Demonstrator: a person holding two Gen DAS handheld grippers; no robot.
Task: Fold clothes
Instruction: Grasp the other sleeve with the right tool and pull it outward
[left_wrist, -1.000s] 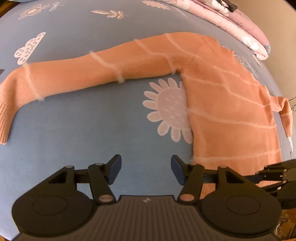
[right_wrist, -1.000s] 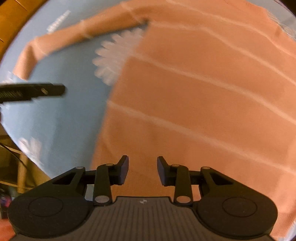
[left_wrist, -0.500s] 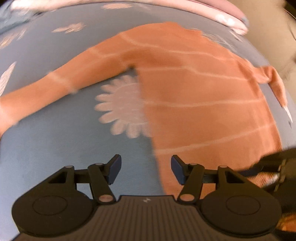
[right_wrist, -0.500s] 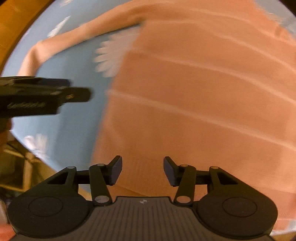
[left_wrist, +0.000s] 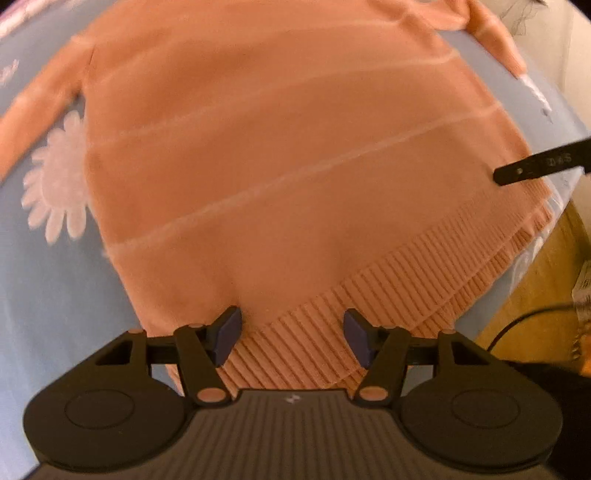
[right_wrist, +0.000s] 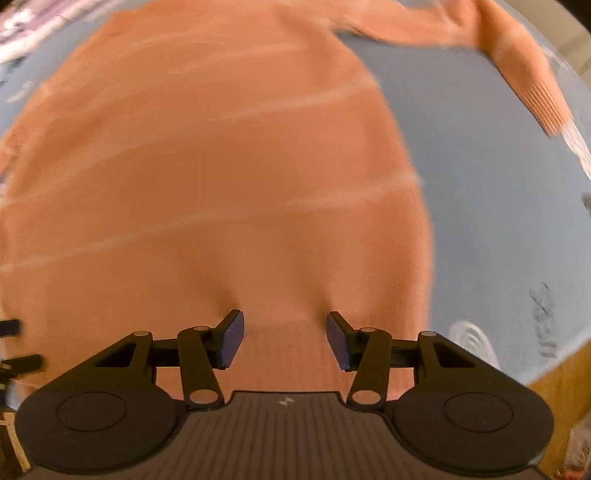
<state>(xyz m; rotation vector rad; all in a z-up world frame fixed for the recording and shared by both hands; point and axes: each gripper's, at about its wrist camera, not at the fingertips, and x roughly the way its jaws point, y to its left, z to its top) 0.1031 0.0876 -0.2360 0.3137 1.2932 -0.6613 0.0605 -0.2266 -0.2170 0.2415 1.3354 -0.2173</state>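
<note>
Two claws hang over an orange sweater (left_wrist: 280, 155) spread flat on a blue flowered bedsheet (left_wrist: 55, 295), its sleeves still stretched out to the sides.

From the left wrist, the left claw (left_wrist: 291, 338) points down at the ribbed hem (left_wrist: 388, 295), its jaws opening with nothing pinched between them. A dark finger of the other tool pokes in at the right edge. The bed's edge and a black cable (left_wrist: 524, 325) lie just beyond.

From the right wrist, the right claw (right_wrist: 282, 338) stands apart over the sweater's lower body, gripping nothing. I'd say folding has barely started; next, both need to close on the hem.
</note>
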